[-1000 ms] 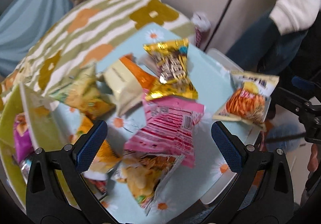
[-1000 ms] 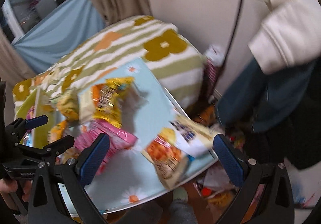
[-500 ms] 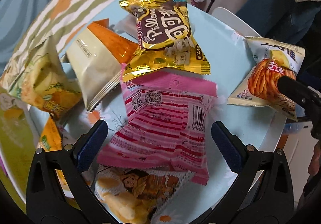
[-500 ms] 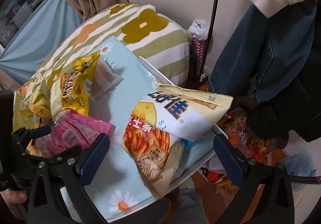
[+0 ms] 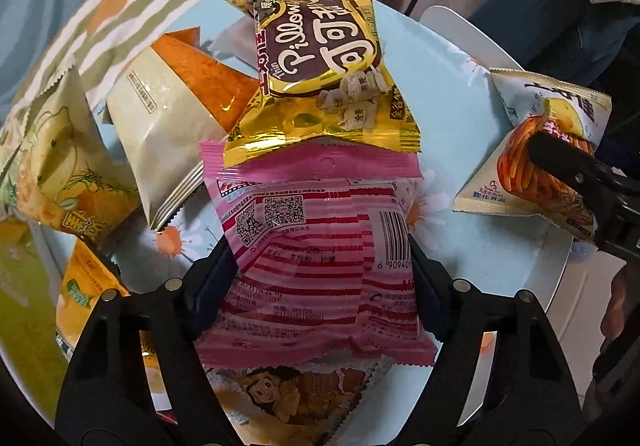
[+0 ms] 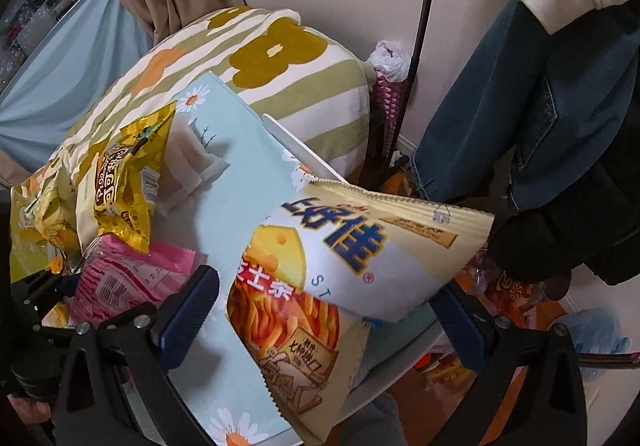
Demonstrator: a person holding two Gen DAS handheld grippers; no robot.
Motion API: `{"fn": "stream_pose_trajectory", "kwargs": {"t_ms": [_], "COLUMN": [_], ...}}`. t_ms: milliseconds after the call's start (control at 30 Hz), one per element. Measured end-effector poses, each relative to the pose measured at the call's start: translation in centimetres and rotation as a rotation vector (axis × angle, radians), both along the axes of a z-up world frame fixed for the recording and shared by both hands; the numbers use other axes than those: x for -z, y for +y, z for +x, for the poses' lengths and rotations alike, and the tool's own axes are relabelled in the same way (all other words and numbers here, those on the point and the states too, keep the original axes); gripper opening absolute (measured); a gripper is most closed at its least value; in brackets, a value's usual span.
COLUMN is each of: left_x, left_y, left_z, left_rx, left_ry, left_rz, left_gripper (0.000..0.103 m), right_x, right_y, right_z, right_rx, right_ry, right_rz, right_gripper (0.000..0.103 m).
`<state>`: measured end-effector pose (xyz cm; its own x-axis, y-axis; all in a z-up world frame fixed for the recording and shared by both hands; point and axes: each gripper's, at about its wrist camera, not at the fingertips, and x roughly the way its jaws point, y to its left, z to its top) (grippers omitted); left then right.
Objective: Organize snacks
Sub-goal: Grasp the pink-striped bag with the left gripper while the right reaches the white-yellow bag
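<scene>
A pink striped snack packet [image 5: 316, 246] lies on the pale blue daisy cloth [image 5: 444, 94] of the table. My left gripper [image 5: 320, 274] points down over it, jaws closing, and both blue pads touch the packet's side edges. A gold chocolate-pillow bag [image 5: 320, 66] overlaps the pink packet's far end. At the table's right edge lies a white and yellow cheese-stick bag [image 6: 340, 266]. My right gripper [image 6: 326, 320] straddles that bag with its jaws wide open, the left pad clear of it.
A cream and orange bag [image 5: 168, 118], a yellow cartoon bag [image 5: 60, 166] and a brown cartoon bag [image 5: 304, 398] crowd around the pink packet. A flowered cushion [image 6: 248, 58] sits behind the table. Clothes [image 6: 540, 118] hang to the right, with clutter on the floor below.
Both grippers came down close over the table. The left jaws narrowed from wide open onto the pink packet's sides. The right jaws stayed wide around the cheese-stick bag.
</scene>
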<state>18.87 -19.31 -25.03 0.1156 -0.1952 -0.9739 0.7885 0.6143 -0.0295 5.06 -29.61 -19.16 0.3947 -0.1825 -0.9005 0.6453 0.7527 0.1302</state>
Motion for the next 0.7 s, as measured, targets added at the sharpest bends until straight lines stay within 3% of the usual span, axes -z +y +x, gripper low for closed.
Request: {"fn": "stream_pose_trajectory", "kwargs": {"t_ms": [467, 700], "left_x": [-1.5, -2.0], "left_y": [1.2, 1.8], "left_z": [-1.2, -1.4], "left_rx": [-0.037, -0.079], "left_ry": [-0.008, -0.015], "left_rz": [-0.020, -0.035], "left_gripper": [0.076, 0.076], "right_x": [1.7, 2.7], "right_y": [0.8, 1.3], "right_z": [2.3, 3.1], "right_rx": [-0.104, -0.174], "right_ry": [0.031, 0.061], "right_rz": [-0.004, 0.003], "right_gripper": [0.093, 0.081]}}
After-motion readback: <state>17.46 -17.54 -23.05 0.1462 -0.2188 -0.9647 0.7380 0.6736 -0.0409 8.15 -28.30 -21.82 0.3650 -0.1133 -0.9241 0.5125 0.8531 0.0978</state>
